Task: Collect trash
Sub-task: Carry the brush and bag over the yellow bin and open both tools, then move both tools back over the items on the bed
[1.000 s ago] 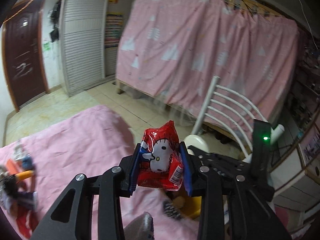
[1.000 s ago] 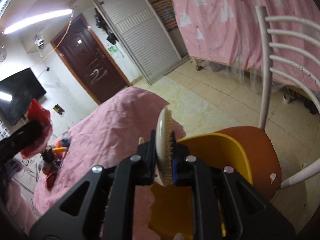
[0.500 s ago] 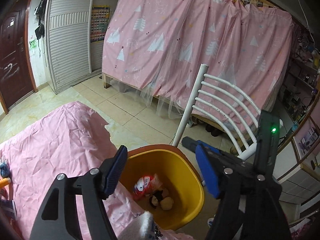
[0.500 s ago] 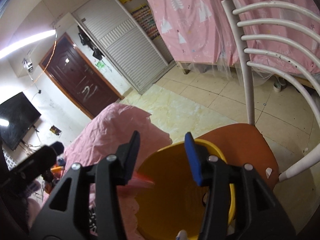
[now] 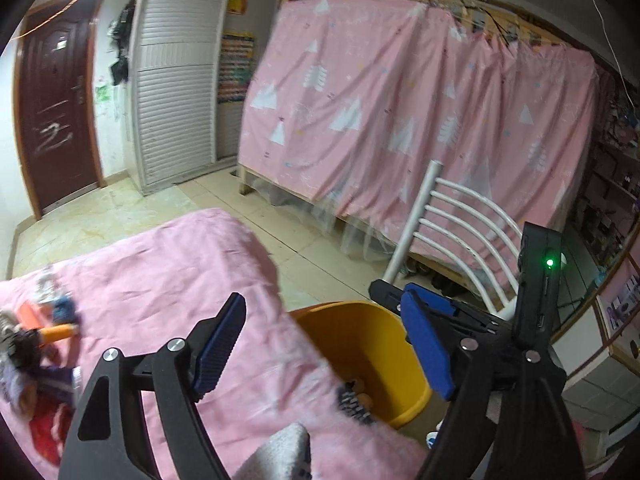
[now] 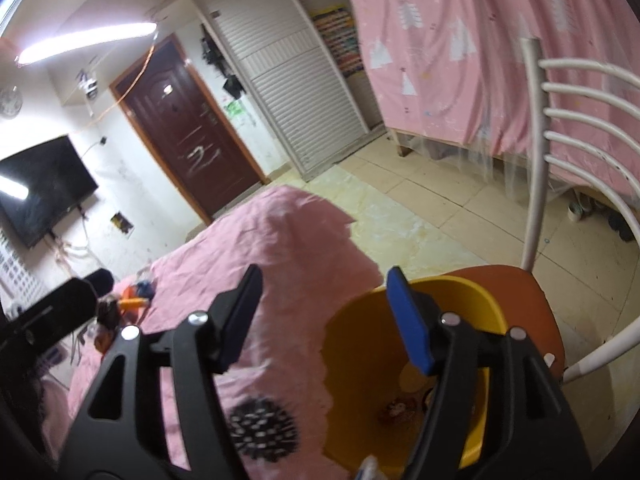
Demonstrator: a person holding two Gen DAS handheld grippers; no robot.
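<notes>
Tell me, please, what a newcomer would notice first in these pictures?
Probably the yellow bucket on the orange chair seat, beside the table under a pink cloth, with a few scraps at its bottom. Over it, the left gripper and right gripper are opening, nothing between their blue pads. Behind hangs a big pink curtain.

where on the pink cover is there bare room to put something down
The pink cover lies bare across its middle, from the far rounded corner to the yellow bucket. It is crowded at the left edge, where a clutter of small items lies. The black patterned patch sits near the bucket.
</notes>
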